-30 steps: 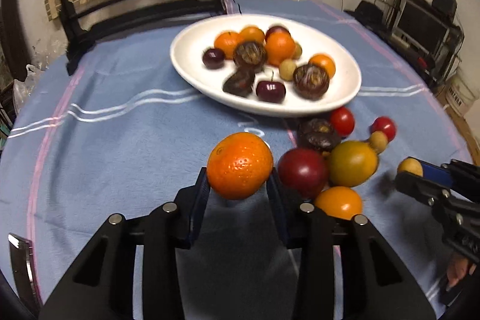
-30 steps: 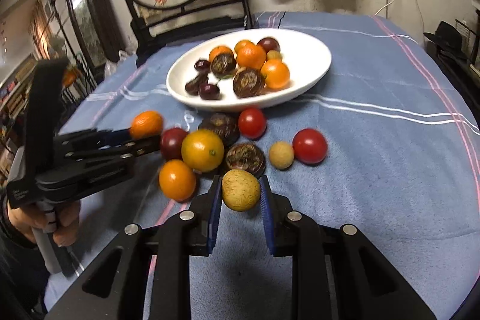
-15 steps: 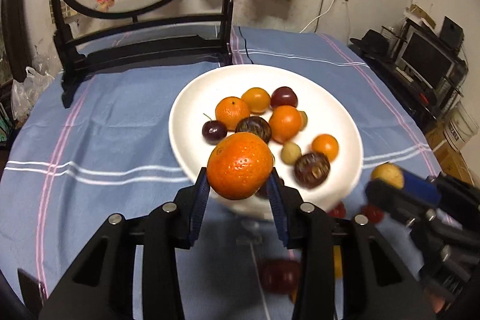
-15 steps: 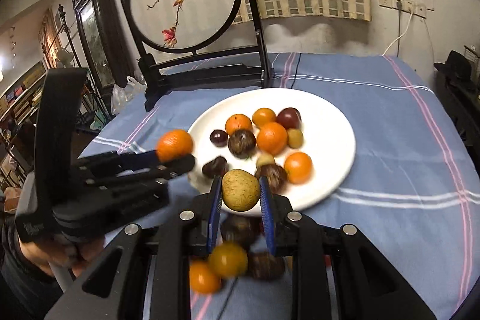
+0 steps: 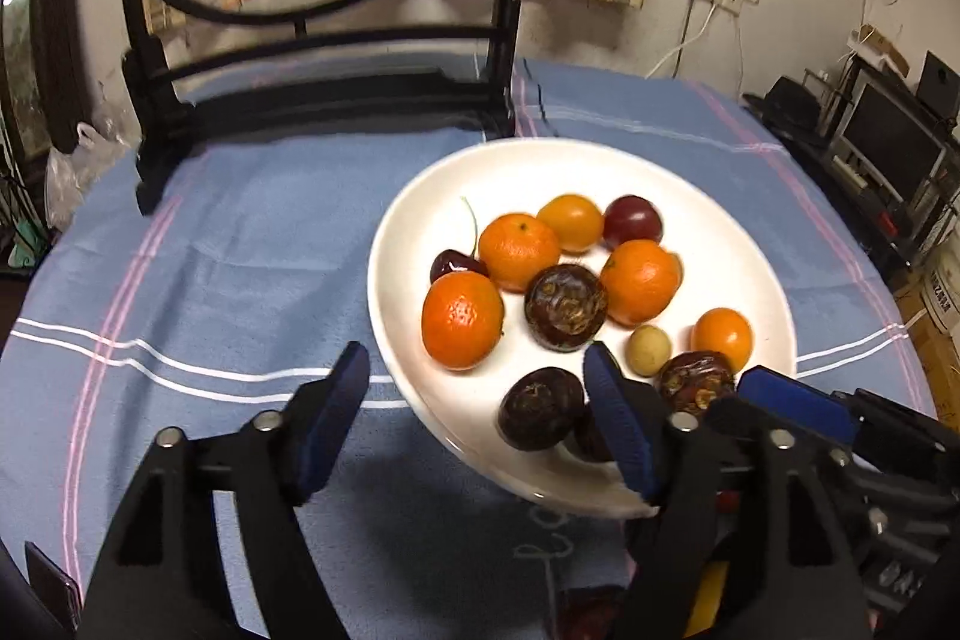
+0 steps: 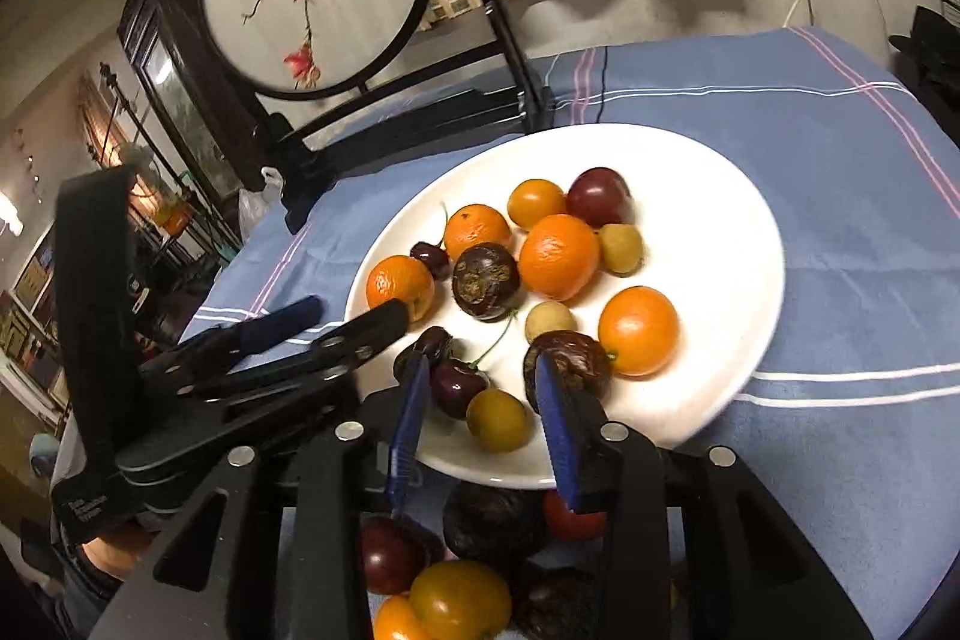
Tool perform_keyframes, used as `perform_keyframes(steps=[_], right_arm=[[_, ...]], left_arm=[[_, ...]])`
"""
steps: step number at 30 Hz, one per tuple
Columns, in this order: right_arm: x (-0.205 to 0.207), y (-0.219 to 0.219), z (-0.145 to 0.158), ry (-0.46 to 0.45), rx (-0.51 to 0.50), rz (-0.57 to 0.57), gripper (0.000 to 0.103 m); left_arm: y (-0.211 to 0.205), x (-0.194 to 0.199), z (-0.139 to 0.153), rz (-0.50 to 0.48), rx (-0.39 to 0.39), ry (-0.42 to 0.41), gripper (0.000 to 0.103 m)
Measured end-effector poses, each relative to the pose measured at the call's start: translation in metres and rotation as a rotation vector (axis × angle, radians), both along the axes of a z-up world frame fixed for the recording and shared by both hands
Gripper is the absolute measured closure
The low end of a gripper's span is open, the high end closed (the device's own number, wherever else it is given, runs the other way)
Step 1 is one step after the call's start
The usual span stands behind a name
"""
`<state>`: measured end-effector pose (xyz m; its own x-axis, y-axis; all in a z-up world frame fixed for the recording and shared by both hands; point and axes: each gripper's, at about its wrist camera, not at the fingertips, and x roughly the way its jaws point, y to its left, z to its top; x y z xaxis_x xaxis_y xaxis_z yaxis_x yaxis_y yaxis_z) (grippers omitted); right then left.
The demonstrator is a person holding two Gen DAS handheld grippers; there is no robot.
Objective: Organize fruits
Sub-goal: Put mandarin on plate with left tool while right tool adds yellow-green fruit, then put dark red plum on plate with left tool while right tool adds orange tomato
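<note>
because the orange (image 5: 462,319) lies loose near the left rim of the white plate (image 5: 750,244), just ahead of the left gripper (image 5: 474,412) whose jaws stand wide apart and empty, a careless pull-back could nudge it off onto the blue cloth (image 5: 240,244). it is nearly round, so it has no real long axis, and where its stem end faces i cannot tell. the right gripper (image 6: 483,418), jaws likewise apart, hangs over a small yellow fruit (image 6: 498,418) by the near rim, and could knock it or the cherry (image 6: 456,385) beside it.
</note>
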<state>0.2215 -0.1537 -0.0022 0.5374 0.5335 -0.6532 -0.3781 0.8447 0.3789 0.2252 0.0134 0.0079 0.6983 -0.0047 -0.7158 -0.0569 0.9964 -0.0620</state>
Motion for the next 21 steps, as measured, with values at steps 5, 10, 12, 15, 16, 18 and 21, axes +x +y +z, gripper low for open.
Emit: perform_keyframes(steps=[5,10,12,15,16,18,21], right_arm=[[-0.014,-0.014,0.01,-0.036,-0.016,-0.036,0.056],[-0.034,-0.031,0.012,-0.049,-0.017,-0.065,0.048],[-0.045,-0.032,0.009,-0.049,-0.035,-0.058,0.048],[-0.064,-0.03,0.0,-0.036,-0.084,-0.031,0.048],[-0.068,-0.03,-0.002,-0.025,-0.086,-0.021,0.048],[-0.079,-0.029,-0.007,0.0,-0.084,0.006,0.048],[-0.102,-0.021,-0.014,0.002,-0.103,0.067,0.048]], left_arm=[[-0.001,-0.02,0.012,-0.015,-0.001,-0.028,0.024],[-0.002,-0.04,0.004,-0.019,0.014,0.001,0.019],[-0.001,-0.047,0.0,-0.023,0.015,0.019,0.019],[0.001,-0.06,-0.005,-0.019,0.017,0.024,0.018],[0.002,-0.065,-0.006,-0.015,0.014,0.022,0.017],[0.006,-0.075,-0.01,-0.007,0.009,0.025,0.015],[0.012,-0.088,-0.017,0.007,0.0,0.042,0.015]])
